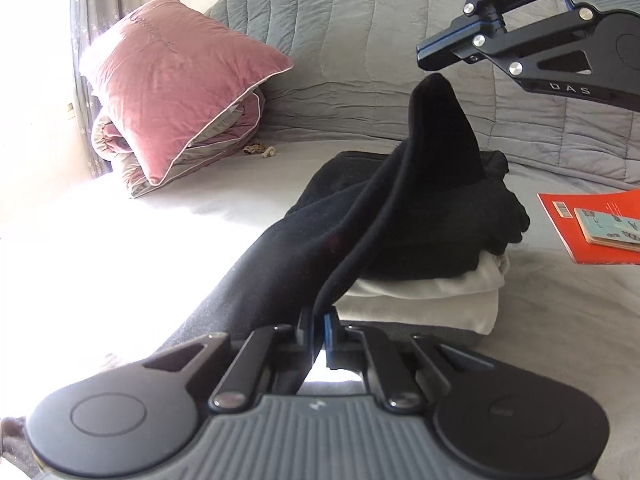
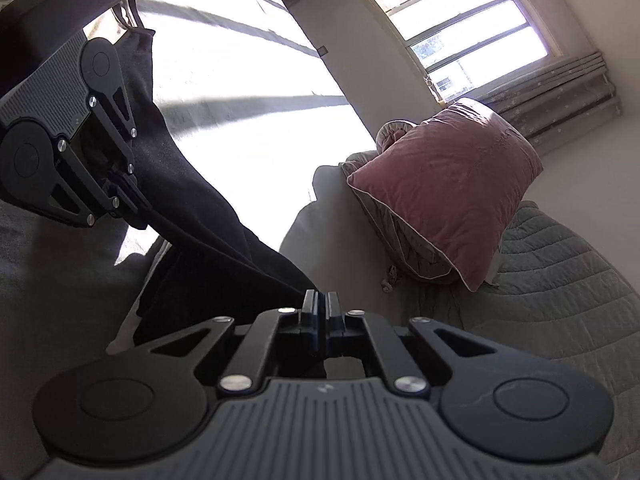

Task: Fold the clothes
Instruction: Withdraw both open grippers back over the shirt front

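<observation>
Left wrist: one dark garment (image 1: pixel 360 216), two booklets (image 1: pixel 592 228), one pink quilt (image 1: pixel 176 92).

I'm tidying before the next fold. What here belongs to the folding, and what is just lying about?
Folding: black garment, held in left claw; folded white clothes; right claw.
Lying about: pink quilt, red booklet, card.

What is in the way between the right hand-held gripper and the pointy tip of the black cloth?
Nothing visible. The shut right hand-held gripper hangs just above the raised tip of the black cloth, with only open air between them. The left hand-held gripper pinches the cloth's near end.
</observation>
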